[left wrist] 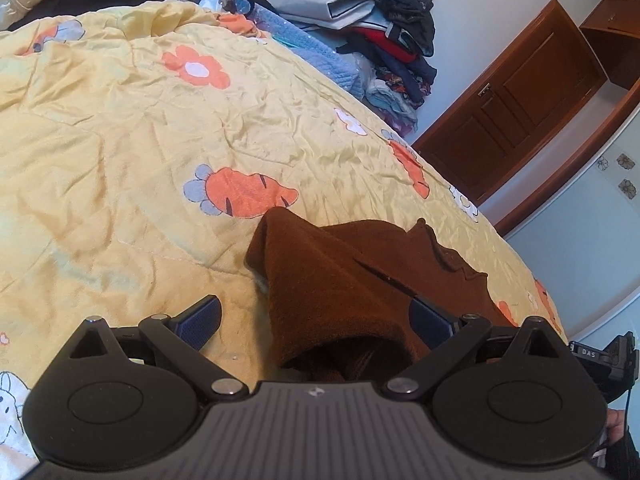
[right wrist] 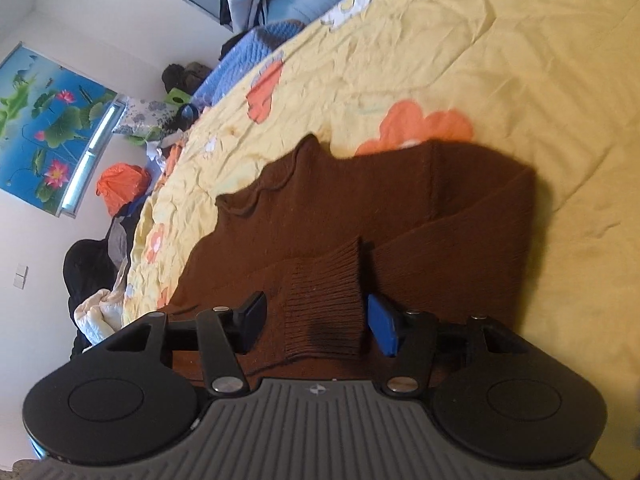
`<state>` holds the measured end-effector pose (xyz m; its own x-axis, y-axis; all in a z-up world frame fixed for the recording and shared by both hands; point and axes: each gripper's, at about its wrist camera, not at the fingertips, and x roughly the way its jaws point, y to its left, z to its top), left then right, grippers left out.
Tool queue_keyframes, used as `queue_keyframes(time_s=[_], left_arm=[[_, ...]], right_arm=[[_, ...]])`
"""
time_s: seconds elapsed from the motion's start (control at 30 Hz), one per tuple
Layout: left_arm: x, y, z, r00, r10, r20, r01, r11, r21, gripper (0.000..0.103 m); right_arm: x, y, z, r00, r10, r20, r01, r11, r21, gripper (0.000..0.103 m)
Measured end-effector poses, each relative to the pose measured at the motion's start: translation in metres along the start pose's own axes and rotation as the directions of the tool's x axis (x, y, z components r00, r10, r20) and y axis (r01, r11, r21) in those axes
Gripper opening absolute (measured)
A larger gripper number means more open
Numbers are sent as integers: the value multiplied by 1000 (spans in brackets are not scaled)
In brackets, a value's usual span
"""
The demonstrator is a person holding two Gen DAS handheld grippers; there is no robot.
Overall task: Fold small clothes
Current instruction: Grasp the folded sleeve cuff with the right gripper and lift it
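The sweater [right wrist: 360, 216] lies on the quilt [right wrist: 500, 60], sleeve [right wrist: 326, 312] folded across it.

We count one brown knitted sweater [right wrist: 360, 216] on one yellow quilt printed with orange flowers and carrots [left wrist: 120, 128], two black two-finger grippers [left wrist: 316, 320] [right wrist: 316, 320], and one brown wooden door [left wrist: 516, 104].

A bed carries everything, spread with a creased yellow quilt [left wrist: 120, 128] printed with orange flowers and carrots. A brown knitted sweater [right wrist: 400, 208] lies flat on the quilt, one ribbed-cuff sleeve [right wrist: 328, 312] folded across its body. At the quilt's far edge a blue quilted blanket [left wrist: 320, 52] shows, apparently lying beneath it.
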<state>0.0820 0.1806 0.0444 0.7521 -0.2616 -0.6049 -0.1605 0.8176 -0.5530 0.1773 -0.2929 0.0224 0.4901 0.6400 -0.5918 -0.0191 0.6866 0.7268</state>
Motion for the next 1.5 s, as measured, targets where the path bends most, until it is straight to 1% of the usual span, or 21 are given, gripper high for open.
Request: queue_keyframes(time_s=[0.03,0.07,0.1,0.3,0.37,0.47,0.57,0.7,0.77,0.8,0.83,0.97,1.03,1.07,1.1,1.13,1.17,1.2,1.23,1.43,1.5], left_arm=[[0,0,0,1000,2,0,-2,1000,-1,101],[1,0,0,1000,4,-1,-4,1000,-1,101],[1,0,1,1000,4,-2,-4,1000,0,101],[-11,2,5,1000,6,15,-7,999,51,101],[-9,5,8,1000,2,15,-3,1000,30,101],[7,8,12,999,-43,-24,42,998,-41,101],[35,1,14,993,-52,-103,44,996,-77,101],[56,-23,24,994,2,-111,3,999,40,100],[65,-34,28,992,78,-95,-65,989,132,83],[69,-40,30,989,98,-107,-76,979,190,36],[75,-46,31,985,121,-124,-88,967,240,13],[61,-73,31,991,131,-17,-115,914,388,13],[51,-86,30,991,117,61,-132,870,476,18],[53,-89,30,983,161,87,-183,840,510,21],[59,-90,29,967,232,103,-250,804,539,35],[66,-88,28,937,325,127,-338,761,554,57],[71,-85,26,907,395,145,-404,723,560,69],[71,-81,24,891,424,161,-436,702,563,81],[66,-76,21,891,418,178,-441,702,559,81],[33,-65,11,928,321,190,-373,775,510,82],[34,-62,15,950,279,139,-312,827,468,82]], right_arm=[[3,3,0,1000,-8,2,8,1000,-10,46],[8,6,1,999,-31,-9,31,999,-27,18],[12,10,1,999,-48,-25,46,997,-55,16],[-48,25,15,988,53,145,-34,991,-126,16],[-58,5,24,985,-23,172,39,995,-87,16],[-52,-26,25,983,-122,135,127,991,-30,16],[-41,-30,13,985,-131,112,136,990,-45,16],[-42,-31,13,985,-126,122,132,990,-42,16],[-46,-28,14,984,-126,127,133,990,-48,16],[-48,-27,14,984,-126,128,134,990,-52,16],[-48,-26,15,983,-126,130,134,989,-56,16],[-54,-22,18,981,-114,157,126,990,-67,16],[-58,-26,21,980,-107,169,117,992,-56,16],[-57,-29,22,980,-113,164,122,991,-48,16],[-54,-31,23,980,-130,153,139,989,-50,16],[-50,-33,23,979,-146,140,155,986,-55,16],[-46,-33,21,979,-156,133,165,985,-60,16],[-44,-33,20,979,-158,132,168,984,-63,16],[-44,-32,18,979,-155,134,164,984,-63,16],[-46,-12,20,975,-160,156,177,979,-103,16],[-41,8,19,980,-126,154,147,979,-138,16]])
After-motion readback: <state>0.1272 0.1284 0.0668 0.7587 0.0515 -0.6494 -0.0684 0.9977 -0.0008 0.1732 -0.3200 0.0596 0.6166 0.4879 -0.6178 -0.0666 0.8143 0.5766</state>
